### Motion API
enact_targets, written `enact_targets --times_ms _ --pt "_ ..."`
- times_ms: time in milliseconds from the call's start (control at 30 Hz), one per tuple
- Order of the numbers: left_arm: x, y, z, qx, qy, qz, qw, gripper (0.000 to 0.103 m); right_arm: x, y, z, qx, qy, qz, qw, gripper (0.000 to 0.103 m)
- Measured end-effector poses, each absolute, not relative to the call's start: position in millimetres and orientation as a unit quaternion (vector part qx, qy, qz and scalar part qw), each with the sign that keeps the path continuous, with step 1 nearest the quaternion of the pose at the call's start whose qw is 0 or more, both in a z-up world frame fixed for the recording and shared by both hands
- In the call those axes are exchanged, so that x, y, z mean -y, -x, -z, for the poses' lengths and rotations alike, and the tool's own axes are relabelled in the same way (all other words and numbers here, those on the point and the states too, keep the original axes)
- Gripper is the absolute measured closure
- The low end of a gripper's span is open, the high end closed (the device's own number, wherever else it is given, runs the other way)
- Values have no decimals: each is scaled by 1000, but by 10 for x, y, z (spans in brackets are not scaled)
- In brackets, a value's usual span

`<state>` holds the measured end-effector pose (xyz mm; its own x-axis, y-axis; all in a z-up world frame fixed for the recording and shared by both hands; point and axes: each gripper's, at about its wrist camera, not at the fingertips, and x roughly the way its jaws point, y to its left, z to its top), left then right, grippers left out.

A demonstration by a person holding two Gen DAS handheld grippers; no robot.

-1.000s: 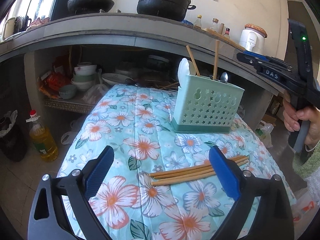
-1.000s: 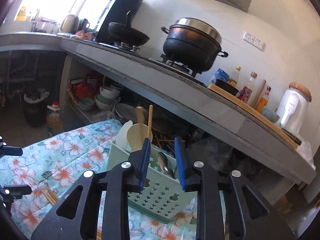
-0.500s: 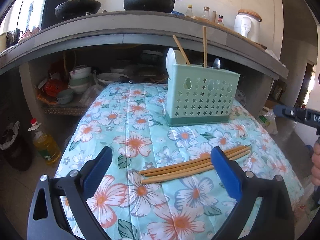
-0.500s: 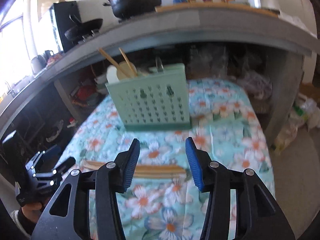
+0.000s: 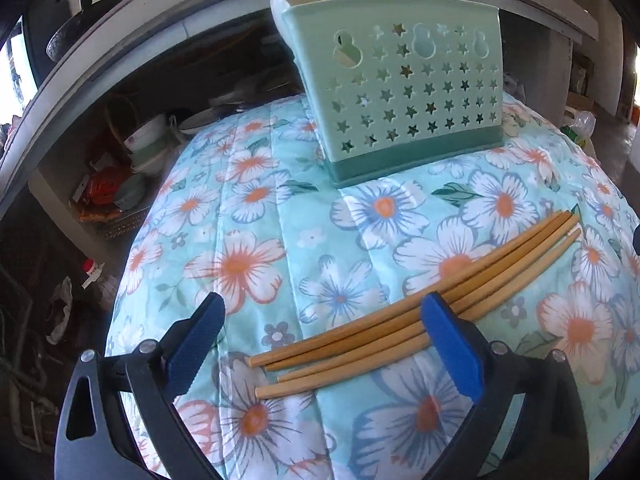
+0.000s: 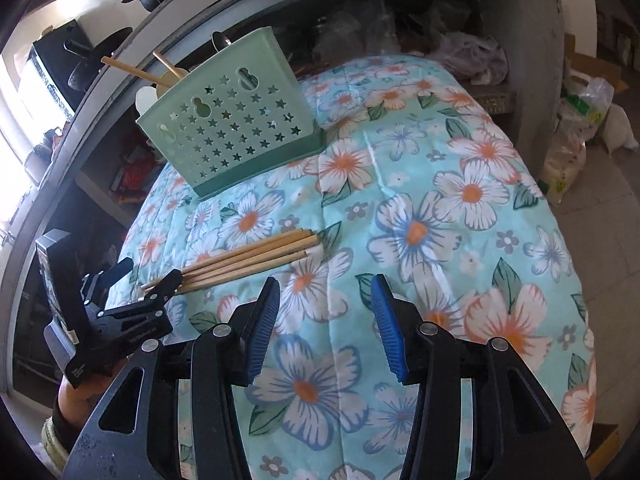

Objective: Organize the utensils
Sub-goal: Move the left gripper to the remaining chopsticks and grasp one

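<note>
On the cloth: chopsticks (image 5: 416, 320) lie bundled, easy to scoop.
Left gripper (image 5: 320, 344): jaws wide, straddling their tips.
Right gripper (image 6: 324, 324): half open, empty.
Caddy (image 5: 404, 80): upright, waiting.

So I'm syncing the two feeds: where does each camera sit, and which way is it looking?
Left wrist: sits on the left claw, looking down over the chopsticks toward the green holder; its own open blue fingers show.
Right wrist: sits on the right claw, looking down across the floral cloth; its open fingers, the left claw and the hand holding it show.
Both share the chopsticks, holder and cloth.
</note>
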<state>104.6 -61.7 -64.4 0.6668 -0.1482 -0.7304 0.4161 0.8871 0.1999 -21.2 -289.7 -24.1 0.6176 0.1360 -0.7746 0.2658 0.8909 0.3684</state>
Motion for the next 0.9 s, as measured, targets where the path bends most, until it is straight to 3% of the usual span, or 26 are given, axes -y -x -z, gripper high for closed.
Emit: enact_targets --times_ms 333,433,600,833,900 --pt "657 -674 751 -378 -242 211 869 7 3018 238 352 -438 -265 34 858 57" --pt "678 -546 606 -342 -241 234 878 15 3108 279 325 -433 -274 38 858 57" --pt "1013 -299 501 -282 -312 288 860 40 3252 334 316 -422 -298 43 855 57" --pt "1504 -142 804 -222 -463 295 806 69 3313 389 390 -419 -318 39 849 57" --pt "1552 -178 859 -225 -475 301 795 83 3324 398 408 -420 -320 39 849 57"
